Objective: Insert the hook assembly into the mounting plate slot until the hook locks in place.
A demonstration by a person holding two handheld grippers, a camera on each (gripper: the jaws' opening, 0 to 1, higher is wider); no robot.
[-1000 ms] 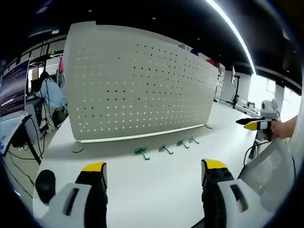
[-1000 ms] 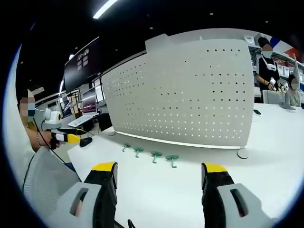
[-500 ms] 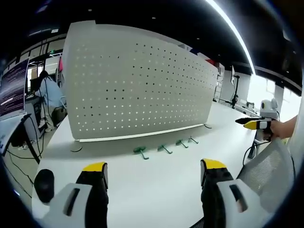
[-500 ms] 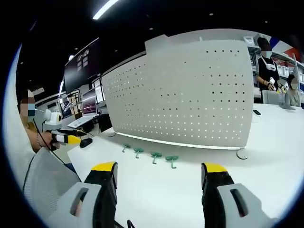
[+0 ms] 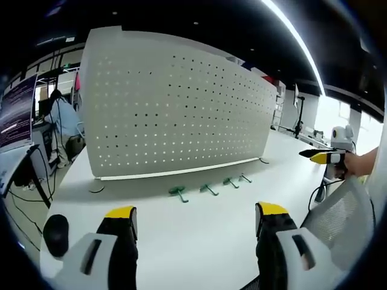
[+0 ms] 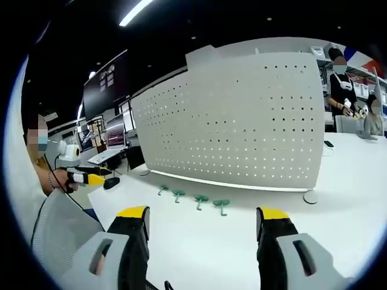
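A white tabletop (image 5: 199, 229) carries an upright white pegboard panel (image 5: 175, 109), which stands at the far side and is dotted with rows of small holes; in the right gripper view the same panel (image 6: 242, 121) runs from the left toward the right, resting on small round feet. Four green hooks (image 5: 208, 188) lie flat in a short row on the tabletop just in front of the panel's lower edge, apart from one another and not touching the panel; in the right gripper view they are the row of hooks (image 6: 193, 198) between the tongs and the panel. The left tongs (image 5: 193, 214) hang above the near tabletop with the jaws wide apart and nothing between their yellow-tipped ends, well short of the hooks. The right tongs (image 6: 202, 214) stand the same way, jaws apart and empty, over bare tabletop near the hooks. In the left gripper view the right tongs appear at the far right, held in a hand (image 5: 360, 164). A black computer mouse (image 5: 55, 235) lies on the near left of the tabletop. People stand in the room beyond the panel on both sides, and a large dark screen (image 6: 106, 81) hangs at the far left.
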